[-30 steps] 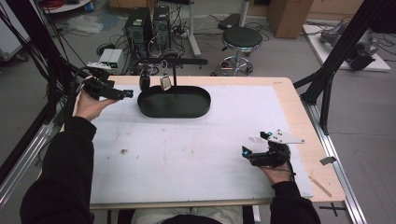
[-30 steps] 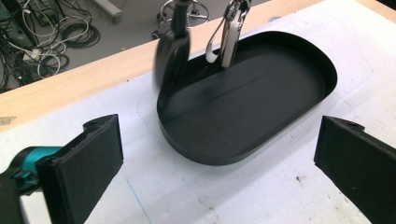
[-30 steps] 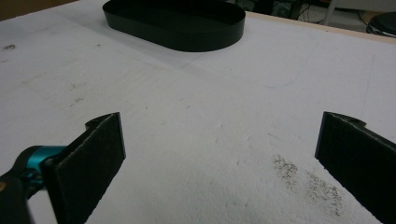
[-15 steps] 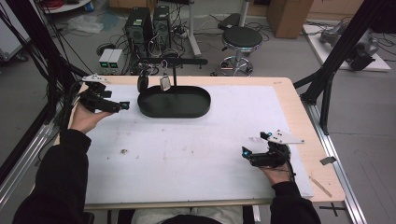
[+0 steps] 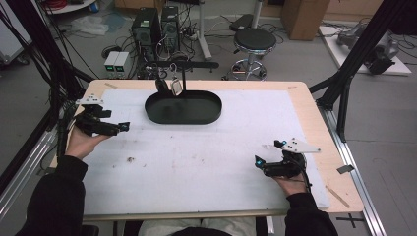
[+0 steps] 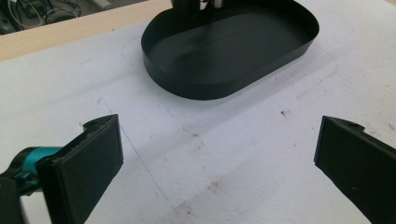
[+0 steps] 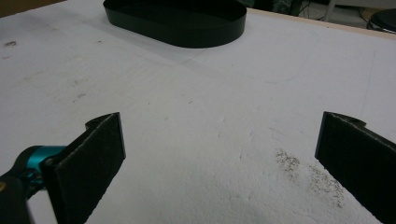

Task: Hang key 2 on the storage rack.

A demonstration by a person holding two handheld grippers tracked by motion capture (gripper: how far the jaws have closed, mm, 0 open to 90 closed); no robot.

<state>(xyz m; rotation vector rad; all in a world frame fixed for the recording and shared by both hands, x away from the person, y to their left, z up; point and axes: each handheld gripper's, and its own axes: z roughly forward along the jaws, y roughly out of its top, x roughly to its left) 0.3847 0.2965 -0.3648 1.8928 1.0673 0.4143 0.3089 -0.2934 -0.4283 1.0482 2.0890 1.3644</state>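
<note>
Black and oval, the shallow metal-looking tray (image 5: 183, 107) sits at the table's far middle in the high view, well apart from our left gripper (image 5: 112, 128) and right gripper (image 5: 265, 166). Both gripper views show jaws spread wide and empty, the tray (image 6: 229, 51) ahead. We judge it stiff, light, perhaps slippery; grip its thin upright rim (image 7: 187, 32).

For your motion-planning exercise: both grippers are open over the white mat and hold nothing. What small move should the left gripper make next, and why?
Probably ease the left gripper forward toward the black oval tray. Its jaws stand wide apart and empty, the tray lies straight ahead of them, and it is nearer the tray than the right gripper, which rests low near the table's front edge.
</note>
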